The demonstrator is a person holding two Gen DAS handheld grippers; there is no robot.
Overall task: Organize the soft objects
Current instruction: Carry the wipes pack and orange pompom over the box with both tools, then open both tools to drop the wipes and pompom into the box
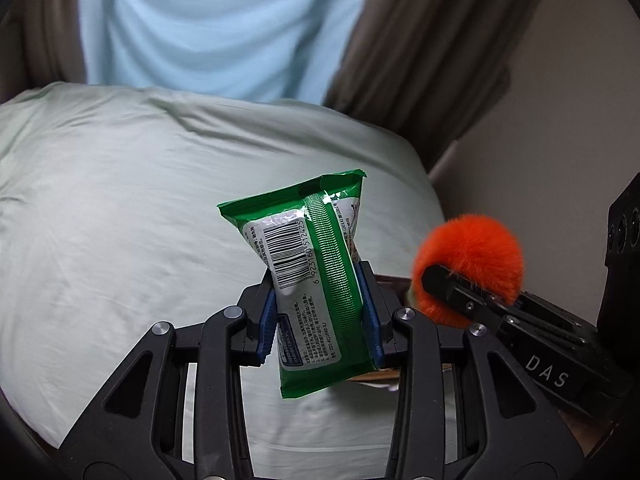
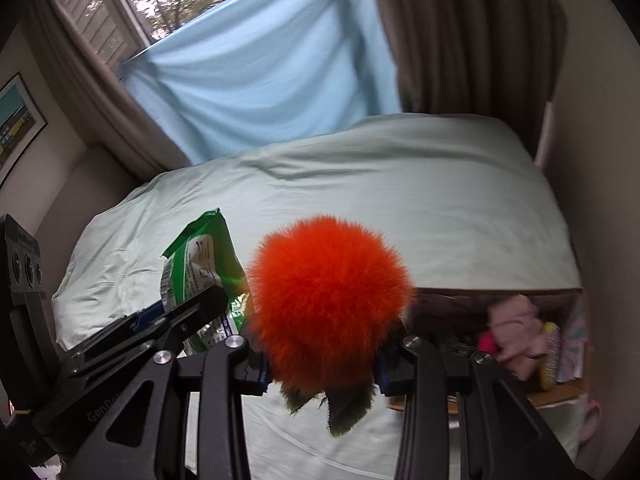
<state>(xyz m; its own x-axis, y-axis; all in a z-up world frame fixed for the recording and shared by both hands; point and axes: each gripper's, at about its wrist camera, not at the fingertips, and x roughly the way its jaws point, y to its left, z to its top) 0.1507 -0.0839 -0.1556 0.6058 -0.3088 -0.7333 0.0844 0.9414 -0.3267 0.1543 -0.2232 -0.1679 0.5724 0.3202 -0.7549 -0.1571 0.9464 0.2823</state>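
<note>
My left gripper [image 1: 320, 312] is shut on a green packet of wet wipes [image 1: 312, 264], held upright above the pale green bed [image 1: 120, 200]. The packet also shows at the left of the right wrist view [image 2: 200, 264]. My right gripper [image 2: 322, 356] is shut on a fluffy orange plush toy [image 2: 328, 300] with green felt leaves hanging below it. In the left wrist view the plush [image 1: 472, 256] and the right gripper [image 1: 440, 280] sit just right of the packet.
A cardboard box [image 2: 560, 392] with pink soft items [image 2: 516, 332] stands at the bed's right side. Beyond the bed hang a light blue sheet [image 2: 260, 80] and brown curtains [image 2: 460, 32]. A wall [image 1: 540, 140] is at the right.
</note>
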